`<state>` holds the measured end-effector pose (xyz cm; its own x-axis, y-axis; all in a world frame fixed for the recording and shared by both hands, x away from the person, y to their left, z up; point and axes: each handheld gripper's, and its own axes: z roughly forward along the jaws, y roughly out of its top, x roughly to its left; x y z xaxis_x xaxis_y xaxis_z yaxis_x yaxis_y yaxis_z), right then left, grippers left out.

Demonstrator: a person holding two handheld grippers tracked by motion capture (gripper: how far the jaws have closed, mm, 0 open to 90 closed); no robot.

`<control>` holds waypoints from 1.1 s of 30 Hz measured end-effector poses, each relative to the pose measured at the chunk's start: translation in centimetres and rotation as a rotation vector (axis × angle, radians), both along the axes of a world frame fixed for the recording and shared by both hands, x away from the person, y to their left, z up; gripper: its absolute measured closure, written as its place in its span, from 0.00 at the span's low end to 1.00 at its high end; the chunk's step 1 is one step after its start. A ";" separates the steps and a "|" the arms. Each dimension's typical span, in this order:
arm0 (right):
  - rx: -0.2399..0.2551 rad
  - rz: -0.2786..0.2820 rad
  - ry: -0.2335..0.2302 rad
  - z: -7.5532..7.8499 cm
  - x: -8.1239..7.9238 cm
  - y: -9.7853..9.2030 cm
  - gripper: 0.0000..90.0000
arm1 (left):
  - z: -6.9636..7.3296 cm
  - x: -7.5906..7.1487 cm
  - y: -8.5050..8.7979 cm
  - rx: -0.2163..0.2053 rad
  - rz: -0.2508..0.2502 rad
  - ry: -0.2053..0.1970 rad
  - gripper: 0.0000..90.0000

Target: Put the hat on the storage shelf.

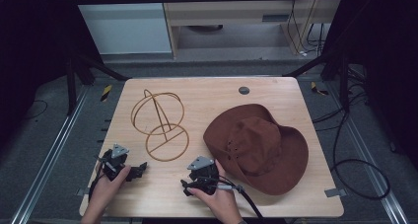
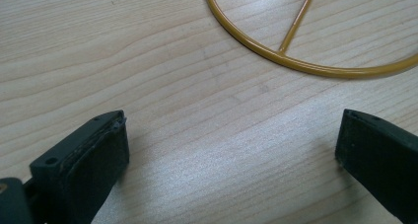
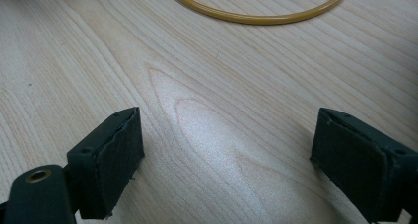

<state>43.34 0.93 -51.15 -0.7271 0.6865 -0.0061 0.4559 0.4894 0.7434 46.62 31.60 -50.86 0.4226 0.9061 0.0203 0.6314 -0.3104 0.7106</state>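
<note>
Wire hat stand (image 1: pixel 160 126): gold, upright on the wooden table (image 1: pixel 207 93), round base ring flat on the wood; taken as landmark.
Brown wide-brimmed hat (image 1: pixel 256 147): lies crown up, just right of the stand, apart from it.
Left gripper (image 1: pixel 140 168): near side of the stand's base, slightly left; jaws spread wide, nothing between them.
Right gripper (image 1: pixel 186 187): near side of the base, slightly right, close to the hat's brim; jaws released, holding nothing.
</note>
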 end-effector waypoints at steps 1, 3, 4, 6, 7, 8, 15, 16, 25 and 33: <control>0.000 0.000 0.000 0.0 0.0 0.0 0.14 | 0.0 0.0 0.0 0.000 -0.001 0.000 0.00; 0.000 0.000 0.000 0.0 0.0 0.0 0.14 | 0.0 0.0 0.0 0.000 0.000 0.001 0.00; 0.000 0.000 0.000 0.0 0.0 0.0 0.14 | 0.0 0.0 0.0 0.000 0.000 0.000 0.00; 0.000 0.000 0.000 0.0 0.0 0.0 0.14 | 0.0 0.0 0.0 0.001 0.001 0.002 0.00; 0.000 0.000 0.000 0.0 0.0 0.0 0.14 | 0.0 0.0 0.0 0.001 0.000 0.003 0.00; 0.000 0.000 0.000 0.0 0.0 0.0 0.14 | 0.0 0.0 0.0 0.002 0.000 0.003 0.00; -0.002 0.003 -0.004 0.0 -0.4 0.0 0.16 | 0.0 0.0 0.0 0.001 -0.001 0.003 0.00; -0.012 0.014 0.001 0.2 -0.5 0.0 0.16 | 0.0 0.0 0.0 0.001 -0.001 0.003 0.00; -0.065 0.082 -0.044 4.3 -2.0 -0.1 0.14 | 0.0 0.0 -0.1 -0.001 0.002 0.001 0.00; -0.036 0.151 -0.022 9.6 -1.9 -4.3 0.15 | 0.0 0.0 -0.1 0.002 0.000 0.003 0.00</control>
<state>41.45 -3.35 -41.56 -0.8212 0.5688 -0.0458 0.3592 0.5776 0.7330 46.59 31.55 -50.83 0.4229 0.9059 0.0209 0.6333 -0.3120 0.7082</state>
